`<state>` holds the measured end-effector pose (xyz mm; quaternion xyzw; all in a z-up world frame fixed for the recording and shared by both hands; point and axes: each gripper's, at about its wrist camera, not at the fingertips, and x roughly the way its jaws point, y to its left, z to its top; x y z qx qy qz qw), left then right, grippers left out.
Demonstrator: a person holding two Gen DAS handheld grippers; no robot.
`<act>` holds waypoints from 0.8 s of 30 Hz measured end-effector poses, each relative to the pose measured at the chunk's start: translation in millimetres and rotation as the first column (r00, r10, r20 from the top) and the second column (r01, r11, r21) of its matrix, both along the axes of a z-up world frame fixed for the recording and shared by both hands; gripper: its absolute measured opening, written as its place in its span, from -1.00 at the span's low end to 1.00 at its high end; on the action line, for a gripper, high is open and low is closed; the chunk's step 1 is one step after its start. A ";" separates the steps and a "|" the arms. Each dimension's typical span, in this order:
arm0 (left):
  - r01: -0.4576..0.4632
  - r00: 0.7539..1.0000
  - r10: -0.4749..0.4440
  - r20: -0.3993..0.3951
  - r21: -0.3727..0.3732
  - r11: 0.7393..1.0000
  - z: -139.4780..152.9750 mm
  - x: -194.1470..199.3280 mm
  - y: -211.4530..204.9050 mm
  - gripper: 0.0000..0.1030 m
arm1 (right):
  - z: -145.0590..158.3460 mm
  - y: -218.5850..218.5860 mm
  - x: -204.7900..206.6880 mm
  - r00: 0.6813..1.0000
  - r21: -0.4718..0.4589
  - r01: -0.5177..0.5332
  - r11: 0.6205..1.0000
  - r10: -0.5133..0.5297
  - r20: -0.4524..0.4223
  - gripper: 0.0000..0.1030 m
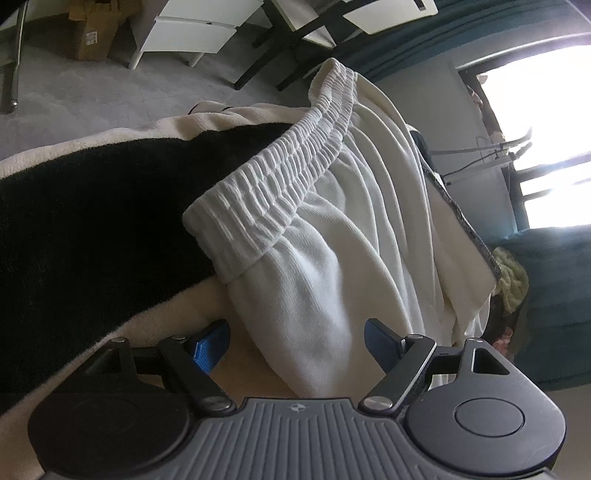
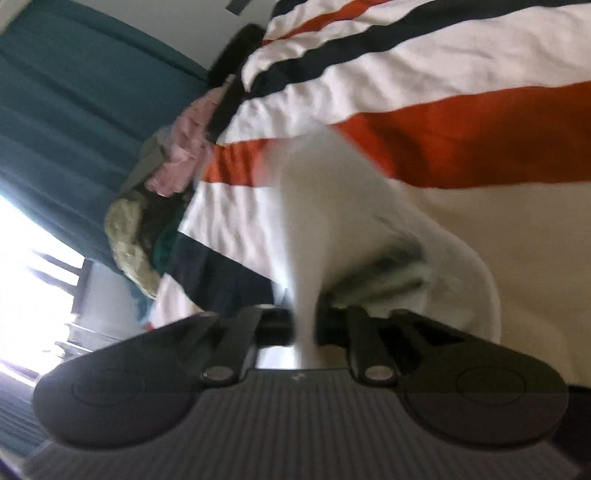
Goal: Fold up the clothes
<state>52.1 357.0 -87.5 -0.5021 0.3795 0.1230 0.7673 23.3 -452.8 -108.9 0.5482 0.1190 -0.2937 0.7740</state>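
White ribbed-waistband cotton shorts (image 1: 332,229) lying bunched on striped blanket (image 2: 443,74); left gripper (image 1: 297,345) spread wide; right gripper (image 2: 304,325) pinching white fabric.

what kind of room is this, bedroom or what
Probably a bedroom or living space at home: a striped blanket spread as the work surface, teal curtains beside a bright window, and white furniture on grey carpet.

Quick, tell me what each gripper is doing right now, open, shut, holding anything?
Left gripper: open, white shorts lying between its blue pads, not pinched.
Right gripper: shut on white fabric.
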 end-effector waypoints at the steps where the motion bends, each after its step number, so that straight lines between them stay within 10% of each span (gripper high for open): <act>1: 0.001 1.000 -0.001 0.001 0.010 1.000 0.8 1.3 -0.1 0.56 | 0.8 -3.0 0.2 0.999 0.003 -0.002 1.000 0.002 0.038 -0.85; 5: 0.028 1.000 -0.028 -0.007 0.082 0.996 6.6 6.3 -2.1 0.56 | 25.0 -7.6 -7.0 0.967 -0.026 -0.063 0.998 0.068 0.247 -0.87; 11: 0.026 0.999 -0.029 0.028 0.106 0.994 13.8 -0.1 -3.4 0.51 | 72.1 -0.5 -43.2 0.832 -0.220 -0.106 0.970 0.207 0.515 -0.87; 14: 0.015 0.999 -0.018 0.038 0.087 0.996 13.6 -4.8 -0.4 0.45 | 68.9 3.6 -61.4 0.878 -0.196 -0.112 0.974 0.190 0.440 -0.86; 18: 0.004 0.999 -0.007 0.051 0.066 0.998 15.6 -10.8 2.8 0.40 | 27.3 -7.1 -81.3 0.983 0.081 -0.104 0.991 0.090 0.162 -0.83; 24: -0.035 0.996 0.033 0.082 0.026 0.999 12.6 -16.3 10.3 0.08 | -25.0 -9.2 -115.0 0.994 0.406 -0.012 0.914 -0.032 0.102 -0.83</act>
